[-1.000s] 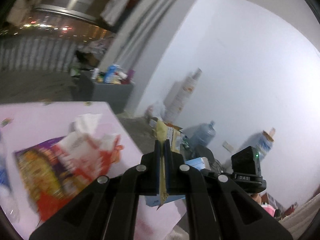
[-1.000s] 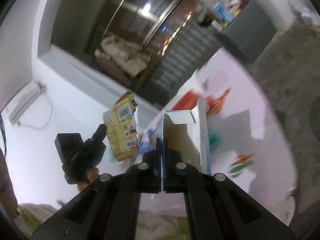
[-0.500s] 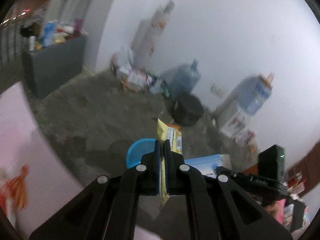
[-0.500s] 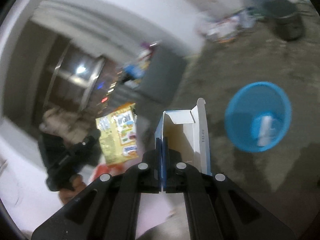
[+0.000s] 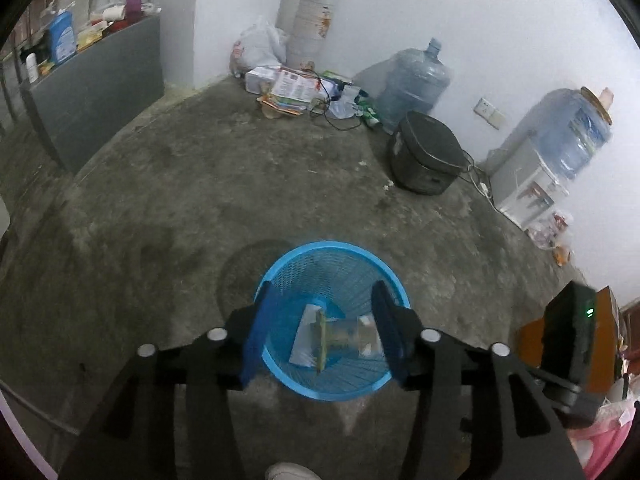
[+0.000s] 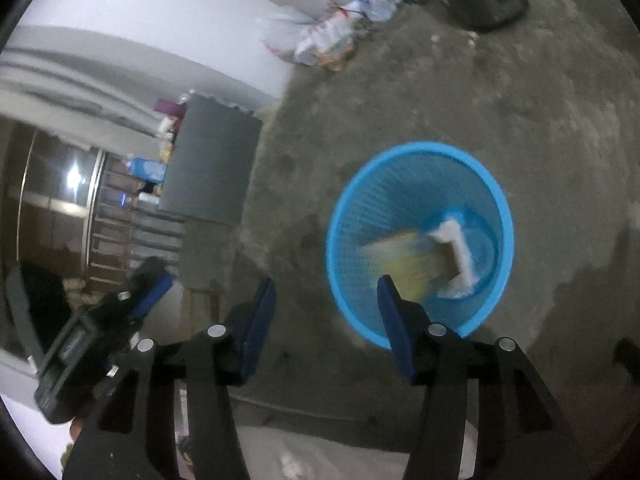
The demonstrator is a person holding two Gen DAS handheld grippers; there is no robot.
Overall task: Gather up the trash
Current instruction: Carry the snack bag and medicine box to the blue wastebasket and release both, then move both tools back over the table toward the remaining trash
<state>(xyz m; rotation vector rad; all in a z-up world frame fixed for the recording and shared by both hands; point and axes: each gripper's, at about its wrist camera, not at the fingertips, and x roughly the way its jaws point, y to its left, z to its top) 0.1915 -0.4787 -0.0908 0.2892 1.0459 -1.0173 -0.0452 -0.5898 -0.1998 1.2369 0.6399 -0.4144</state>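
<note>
A blue mesh waste basket (image 5: 280,272) stands on the concrete floor; it also shows in the right wrist view (image 6: 416,160). My left gripper (image 5: 322,334) is open and empty right above it. Inside lie a yellow snack wrapper (image 5: 320,336) seen edge-on and a white-and-blue carton (image 5: 304,340). My right gripper (image 6: 326,320) is open and empty, above the basket's left rim. The blurred yellow wrapper (image 6: 404,264) and the carton (image 6: 454,248) show inside the basket. The left gripper (image 6: 100,328) appears at lower left.
A dark grey cabinet (image 5: 92,92) stands at the left. A litter pile (image 5: 296,88), a water jug (image 5: 412,84), a black cooker (image 5: 426,158) with its cord and a water dispenser (image 5: 552,160) line the far wall. A pink table edge (image 5: 24,432) is at lower left.
Both grippers swung from the pink table to above the basket and opened. The yellow wrapper left my left gripper and the carton left my right gripper; both now lie in the basket.
</note>
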